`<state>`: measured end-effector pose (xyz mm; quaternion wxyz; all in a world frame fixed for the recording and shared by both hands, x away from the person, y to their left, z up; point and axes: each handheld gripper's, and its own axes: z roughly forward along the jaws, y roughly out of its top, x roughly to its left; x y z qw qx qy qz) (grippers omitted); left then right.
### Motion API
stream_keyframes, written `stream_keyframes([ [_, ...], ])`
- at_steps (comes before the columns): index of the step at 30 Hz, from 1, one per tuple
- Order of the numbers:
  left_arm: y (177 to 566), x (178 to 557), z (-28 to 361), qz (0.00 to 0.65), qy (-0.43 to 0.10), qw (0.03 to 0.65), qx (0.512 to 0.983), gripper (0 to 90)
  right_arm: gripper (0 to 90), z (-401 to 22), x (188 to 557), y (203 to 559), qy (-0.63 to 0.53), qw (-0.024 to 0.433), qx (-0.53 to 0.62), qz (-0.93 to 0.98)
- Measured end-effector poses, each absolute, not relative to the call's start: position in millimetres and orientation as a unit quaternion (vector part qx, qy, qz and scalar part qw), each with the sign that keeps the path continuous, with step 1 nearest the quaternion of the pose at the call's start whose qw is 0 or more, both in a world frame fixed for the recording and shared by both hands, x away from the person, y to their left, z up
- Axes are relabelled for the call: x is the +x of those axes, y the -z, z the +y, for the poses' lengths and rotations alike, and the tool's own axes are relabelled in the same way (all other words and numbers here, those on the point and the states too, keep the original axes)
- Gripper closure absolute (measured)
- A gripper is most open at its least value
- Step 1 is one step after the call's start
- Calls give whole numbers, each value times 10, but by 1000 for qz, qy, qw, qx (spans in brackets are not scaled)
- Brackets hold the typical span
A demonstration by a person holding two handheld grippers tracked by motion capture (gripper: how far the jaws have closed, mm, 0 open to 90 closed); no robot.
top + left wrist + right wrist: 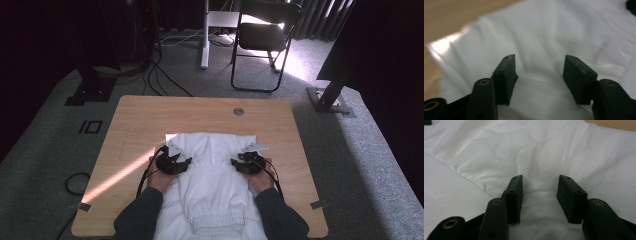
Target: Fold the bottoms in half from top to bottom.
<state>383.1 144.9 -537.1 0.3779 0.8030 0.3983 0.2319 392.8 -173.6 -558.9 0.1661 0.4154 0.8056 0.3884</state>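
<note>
Both forearms extended; left gripper (173, 163) and right gripper (247, 164) rest parted, holding nothing, on the soft, creased white garment (215, 187).

Light wood bench (140, 125) fills the middle, a bright sun streak (120, 175) slanting across its left side. Round grommet (238, 111) sits near the far edge. Tape tabs (84, 206) mark the near corners. Beyond the bench, a black folding chair (262, 35) stands on the grey carpet (45, 150), sunlight falling behind it. White post (205, 35) to its left, cables (160, 75) trailing over the floor. A black stand foot (330, 97) sits at right.
</note>
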Motion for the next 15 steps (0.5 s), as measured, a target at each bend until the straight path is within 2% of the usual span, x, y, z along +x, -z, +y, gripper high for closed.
stream_keyframes([
  [3,5205,4008,1576,429,-249,382,780,364,550,-1733,3924,5592,-389,167,418,804],
  [7,5139,4307,1741,478,-232,371,761,281,550,-1732,3920,5598,-391,170,418,802],
  [10,5238,4582,1892,510,-217,348,756,258,550,-1737,3914,5606,-395,170,419,800],
  [13,5374,4695,1960,535,-202,332,750,207,550,-1737,3907,5614,-396,173,417,799],
  [15,5429,4716,1966,537,-184,339,750,207,550,-1736,3906,5614,-396,174,417,799],
])
